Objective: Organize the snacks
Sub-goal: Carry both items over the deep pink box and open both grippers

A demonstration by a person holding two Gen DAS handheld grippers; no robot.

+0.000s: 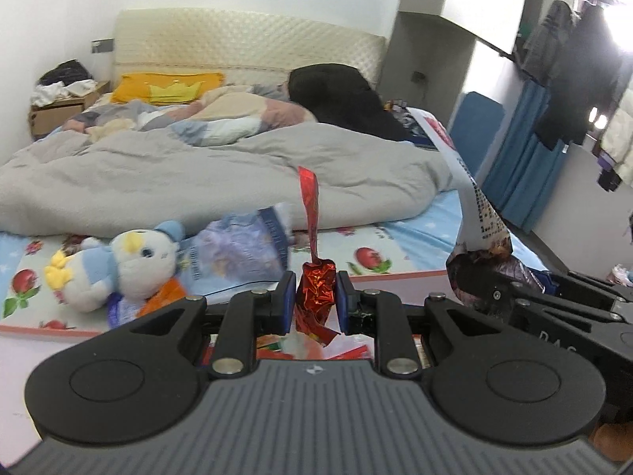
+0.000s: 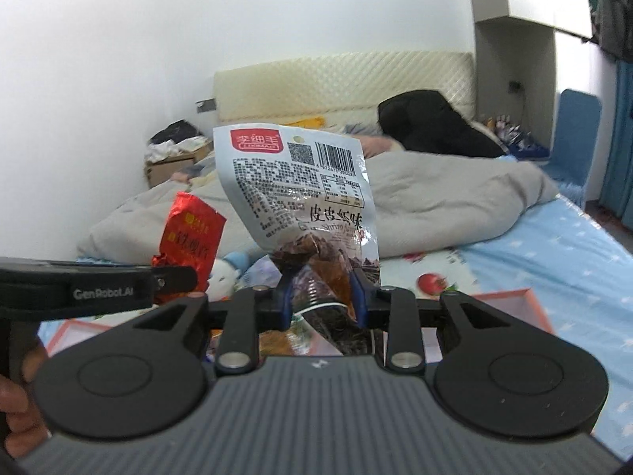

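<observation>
**Two snack packets held up over the bed**

Far left on the flowered sheet lies a plush toy (image 1: pixel 118 265), with a pale blue snack bag (image 1: pixel 241 245) just beside it on the right, resting on the sheet near the grey duvet (image 1: pixel 198 182). An orange wrapper peeks from under the toy; what it is I cannot tell.

Next comes the left gripper (image 1: pixel 315 303), clenched on the crumpled lower end of a red foil packet (image 1: pixel 316 297), whose top stands up as a thin strip. To its right the right gripper (image 2: pixel 321 297) grasps a white snack packet (image 2: pixel 300 186) by its dark bottom part, with the printed top rising upright above the pads. Both packets hang in the air above a pink-edged box (image 2: pixel 530 297) at the near edge of the bed, where more wrappers show under the fingers.

Risks, as I judge them: the red foil is pinched only at a slick, crushed corner, so a quick swing could let it slide out. The white packet is tall and floppy above its grip; it may fold over and block the view, or brush the red one since the two grippers are close together.

Count: two grippers, two held packets, one blue bag, one toy, one box.
</observation>
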